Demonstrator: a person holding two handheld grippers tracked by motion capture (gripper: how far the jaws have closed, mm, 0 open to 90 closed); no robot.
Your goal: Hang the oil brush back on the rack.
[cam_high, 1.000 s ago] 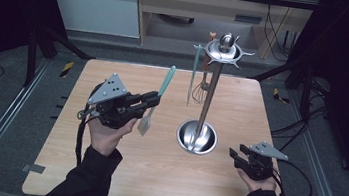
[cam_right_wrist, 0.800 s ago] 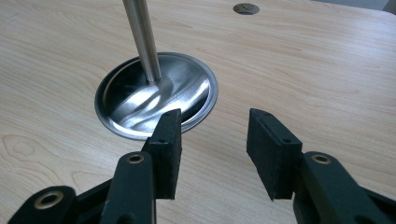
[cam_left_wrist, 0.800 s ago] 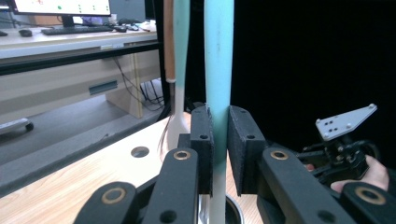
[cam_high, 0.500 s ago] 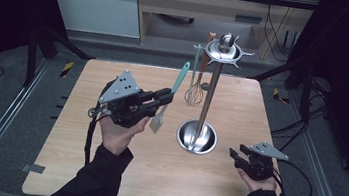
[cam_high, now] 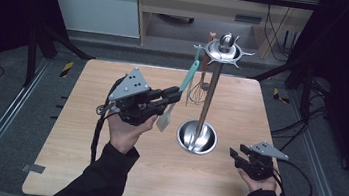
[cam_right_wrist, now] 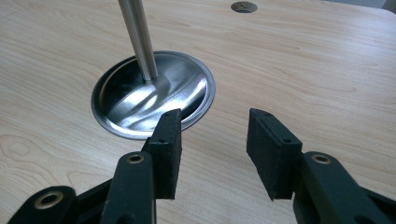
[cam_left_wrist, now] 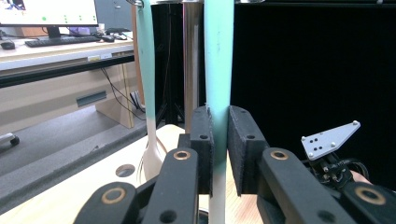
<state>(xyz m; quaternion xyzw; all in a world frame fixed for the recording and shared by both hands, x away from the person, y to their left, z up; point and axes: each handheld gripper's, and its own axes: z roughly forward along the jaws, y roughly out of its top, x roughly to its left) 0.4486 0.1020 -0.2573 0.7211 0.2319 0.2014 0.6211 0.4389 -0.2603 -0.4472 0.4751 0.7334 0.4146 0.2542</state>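
Two grippers up | my left gripper (cam_high: pixel 175 96) clamps the mint-green silicone spatula (cam_high: pixel 189 75), long axis near-upright, just left of the steel hanging rack (cam_high: pixel 209 97) | right gripper (cam_right_wrist: pixel 212 151) gapes idle, near right.

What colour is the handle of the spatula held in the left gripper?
Mint green, on the white-bladed spatula, whose handle fades to white near the blade; clearest in the left gripper view.

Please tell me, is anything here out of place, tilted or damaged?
Nothing looks damaged or spilled. The one thing off its place is the teal spatula: the left gripper holds it tilted in the air beside the utensil stand, where a whisk hangs. The right gripper is open and holds nothing.
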